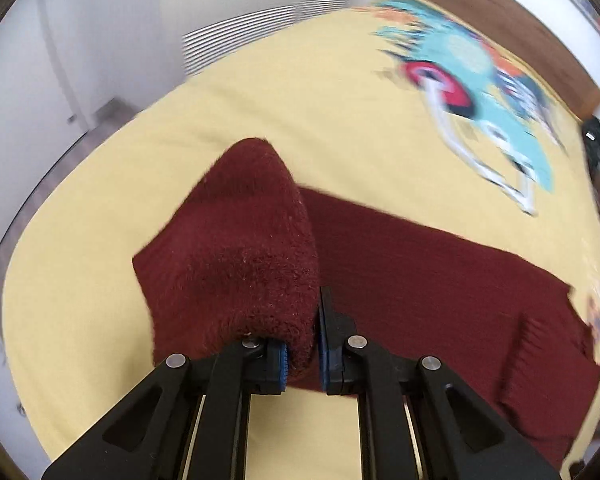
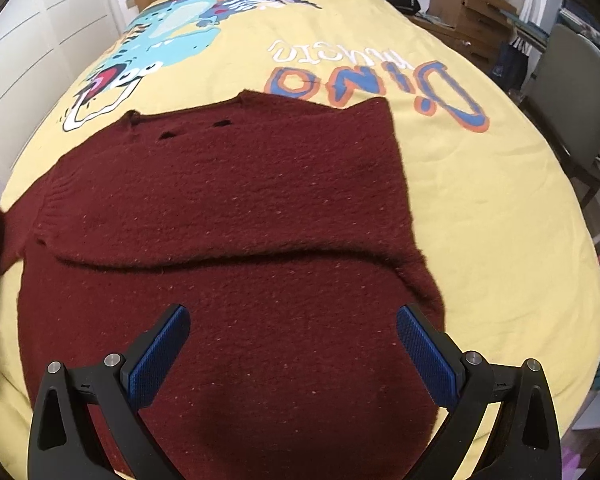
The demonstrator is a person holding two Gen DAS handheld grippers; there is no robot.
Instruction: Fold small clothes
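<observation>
While the left gripper [image 1: 302, 354] pinches the maroon sweater [image 2: 240, 208], the right gripper [image 2: 294, 350] gapes wide

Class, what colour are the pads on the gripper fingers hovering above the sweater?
Blue pads, textured, seen best in the right wrist view.

Both wrist views look steeply down, close above a yellow bedspread [image 1: 100, 300]; both share the maroon sweater [image 2: 240, 208] and, toward frame top, the dinosaur print [image 2: 168, 36].

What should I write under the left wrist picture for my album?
The left tool pinches a lifted fold of the dark red sweater over the yellow dinosaur bedspread.
</observation>
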